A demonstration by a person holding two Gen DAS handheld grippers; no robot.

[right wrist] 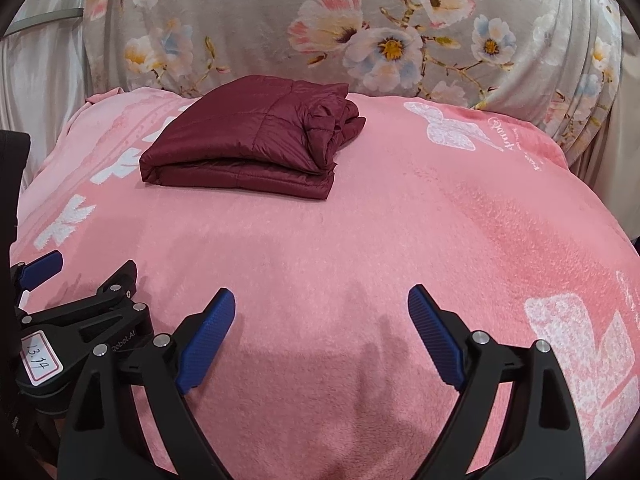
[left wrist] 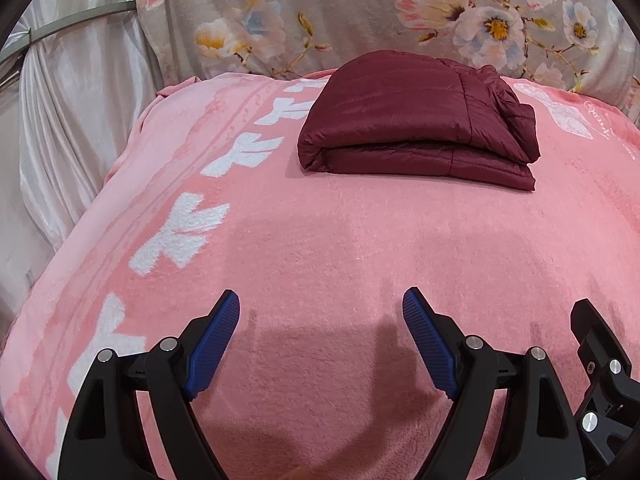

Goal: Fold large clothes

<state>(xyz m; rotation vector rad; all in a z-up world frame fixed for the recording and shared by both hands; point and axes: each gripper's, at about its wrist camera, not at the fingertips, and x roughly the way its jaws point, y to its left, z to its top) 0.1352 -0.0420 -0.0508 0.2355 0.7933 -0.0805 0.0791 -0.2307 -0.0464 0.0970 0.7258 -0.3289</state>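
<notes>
Blanket: a pink blanket [left wrist: 320,248] with white butterfly shapes covers the whole work surface; we take it for a bed, soft enough that anything pressed on it will sink a little.
Backdrop: a grey flowered cloth [right wrist: 256,32] hangs behind the far edge, with pale satin drapes [left wrist: 80,112] at the left. Neither bears on the task, as far as we see.
Jacket: the dark red quilted jacket [left wrist: 416,120] lies at the far side of the blanket, near the flowered cloth, well apart from both tools. It is stacked in flat layers, fold edge toward us, a bunched part at its right end. We judge the folding finished, or nearly so.
Left gripper: the left gripper [left wrist: 321,300] hovers over bare blanket at the near side, its blue pads spread wide, nothing between them.
Right gripper: the right gripper [right wrist: 321,300] is spread just as wide and carries nothing, just beside its partner.
Reading: both tools stand back from the bundle, we think so the layers are not disturbed.
Risk: slick padded fabric may spring open; the bunched end looks least settled.
</notes>
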